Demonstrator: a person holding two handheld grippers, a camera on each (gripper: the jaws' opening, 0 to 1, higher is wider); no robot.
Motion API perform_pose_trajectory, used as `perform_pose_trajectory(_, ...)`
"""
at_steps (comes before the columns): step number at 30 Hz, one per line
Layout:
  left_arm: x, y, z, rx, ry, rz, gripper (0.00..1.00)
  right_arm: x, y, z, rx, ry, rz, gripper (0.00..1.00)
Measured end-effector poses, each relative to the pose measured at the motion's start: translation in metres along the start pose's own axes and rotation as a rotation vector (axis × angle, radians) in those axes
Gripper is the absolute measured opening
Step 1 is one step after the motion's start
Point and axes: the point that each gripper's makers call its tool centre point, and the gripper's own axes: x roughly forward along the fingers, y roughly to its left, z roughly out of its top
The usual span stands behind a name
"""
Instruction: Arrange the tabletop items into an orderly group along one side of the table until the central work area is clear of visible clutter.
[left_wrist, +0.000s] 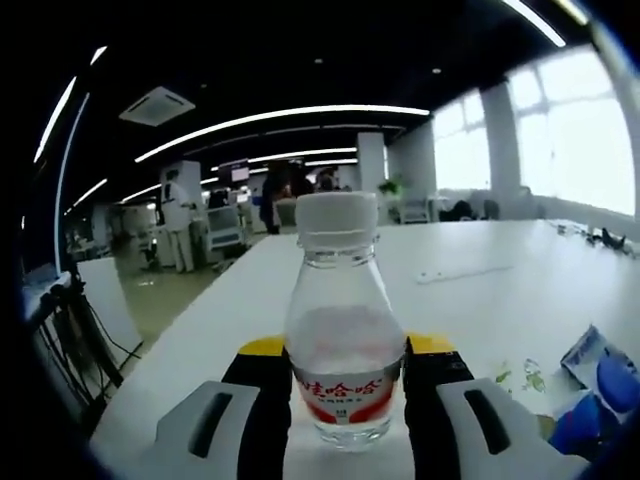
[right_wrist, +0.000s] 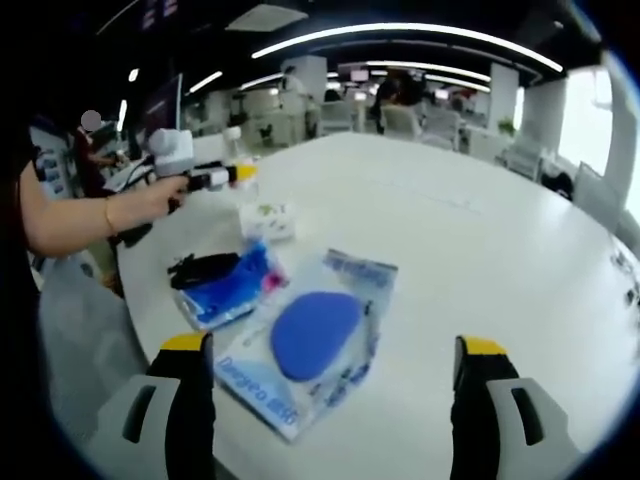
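Standing by the white bench (right_wrist: 480, 250), I saw the left gripper (left_wrist: 345, 400) with its jaws clenched on a clear water bottle (left_wrist: 345, 330), squeezing it low down at the red-and-white label, white cap uppermost and the bottle upright. In the right gripper view that same gripper (right_wrist: 215, 176) was held out in the person's hand (right_wrist: 165, 192) over the bench's near-left edge, close to a small white packet (right_wrist: 268, 220) with a green print.

The right gripper (right_wrist: 335, 400) hung released, its jaws spread wide and grasping nothing, above a clear packet holding a blue oval pad (right_wrist: 315, 335). Just beside that lay a blue pouch (right_wrist: 225, 285) with a black item across its top. These pieces sat loosely together near the left edge, while the wide middle of the bench looked mostly bare.

To my eye the step in hand was setting the bottle down among that edge group. Doing it well would have meant keeping the bottle vertical, lowering it until its base sat flat on bare bench beside the white packet rather than on it, and letting go only once it stood steady. The grip was low on a soft-walled bottle, so a gentle release seemed wise to avoid tipping it.
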Motion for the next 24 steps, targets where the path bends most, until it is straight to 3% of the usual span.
perform_pose_trajectory(6,-0.001,0.0,0.01,-0.011,-0.019,-0.028,0.68,0.002,0.003,0.003,-0.01,-0.003,0.008,0.98)
perform_pose_trajectory(11,-0.005,-0.003,0.015,-0.043,-0.021,-0.048,0.94,0.004,0.007,0.013,-0.026,-0.026,0.021,0.98)
perform_pose_trajectory(14,-0.01,-0.005,0.02,-0.059,-0.025,-0.052,1.0,0.004,0.007,0.021,-0.028,-0.045,0.022,0.98)
perform_pose_trajectory(24,-0.038,-0.014,0.027,-0.058,0.019,-0.097,1.0,0.009,0.011,0.036,-0.027,-0.085,0.028,0.98)
